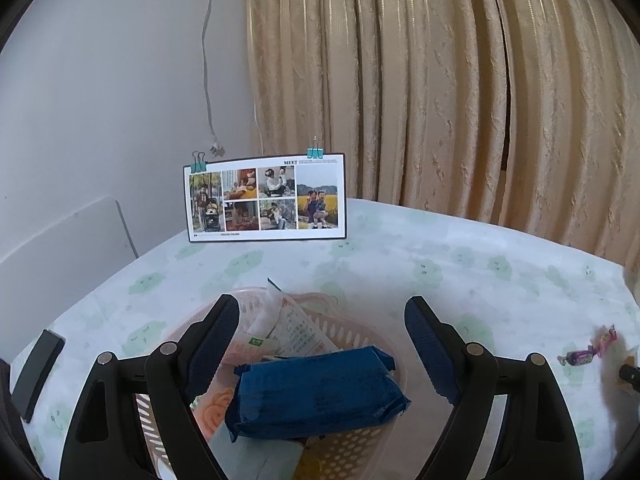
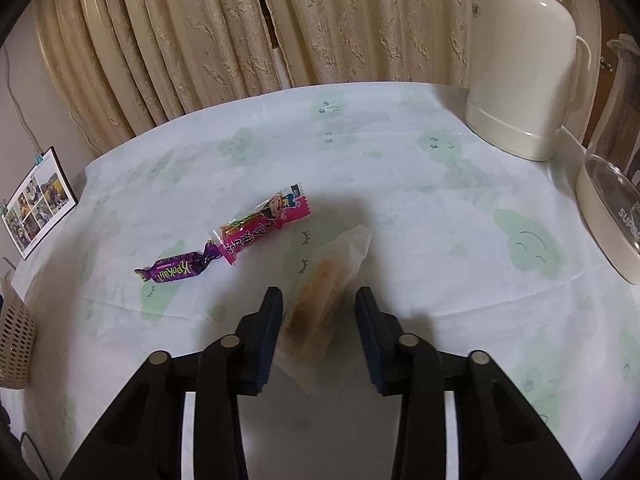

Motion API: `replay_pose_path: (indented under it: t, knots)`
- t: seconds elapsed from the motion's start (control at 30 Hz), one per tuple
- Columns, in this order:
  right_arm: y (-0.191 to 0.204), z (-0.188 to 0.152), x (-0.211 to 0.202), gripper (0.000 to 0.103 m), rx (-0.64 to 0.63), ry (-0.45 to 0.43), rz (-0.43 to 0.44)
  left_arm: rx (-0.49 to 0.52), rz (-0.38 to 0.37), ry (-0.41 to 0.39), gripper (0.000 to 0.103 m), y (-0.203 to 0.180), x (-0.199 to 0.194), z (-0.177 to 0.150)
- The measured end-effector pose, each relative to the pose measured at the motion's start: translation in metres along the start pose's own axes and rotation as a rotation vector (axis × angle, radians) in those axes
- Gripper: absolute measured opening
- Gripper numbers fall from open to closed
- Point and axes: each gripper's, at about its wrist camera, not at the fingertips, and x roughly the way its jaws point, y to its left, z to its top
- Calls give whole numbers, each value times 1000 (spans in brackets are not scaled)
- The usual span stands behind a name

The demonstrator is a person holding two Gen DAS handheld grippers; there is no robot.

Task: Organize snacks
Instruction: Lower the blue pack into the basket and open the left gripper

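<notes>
Mostly, we judge the sorting about two thirds done. Our left gripper [image 1: 322, 322] hovers with jaws spread wide and holding nothing, just above a pale perforated basket [image 1: 352, 446] that fills the six o'clock part of the left wrist view. Inside lies a dark blue snack pack [image 1: 316, 394] on top, with a white printed packet [image 1: 298, 330] and an orange-patterned wrapper [image 1: 212, 408] beneath it.

Three snacks are left on the tablecloth [image 2: 400, 168], which is white with pale green smiling clouds. Our right gripper [image 2: 318, 300] has its jaws partly open around a clear-wrapped pastry [image 2: 320, 292]; the picture is blurred there, so we cannot tell whether the pads touch it or whether it is lifted. The pastry looks golden brown inside a soft, translucent sleeve with a crimped end, likely light and easily crushed.

At ten o'clock from it lie a pink sausage stick [image 2: 266, 228] with a cartoon figure and, touching its near end, a purple twist-wrapped candy [image 2: 176, 270]. A cream thermos jug [image 2: 528, 72] stands at one o'clock.
</notes>
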Motion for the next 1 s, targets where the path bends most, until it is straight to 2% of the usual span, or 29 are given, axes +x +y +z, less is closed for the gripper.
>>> replay_pose_path:
  t: [0.27,0.57,1.0]
  knots:
    - [-1,-2,-2,25,17,-5,20,-31,3,12,85,6,3,1]
    - [-7,-5,-17,24,87,-28,123,-90,-6,-2,85,21,-4,5]
    - [35,-13,-41,24,50,-58,255,-175,-10,-8,85,49,-8,9]
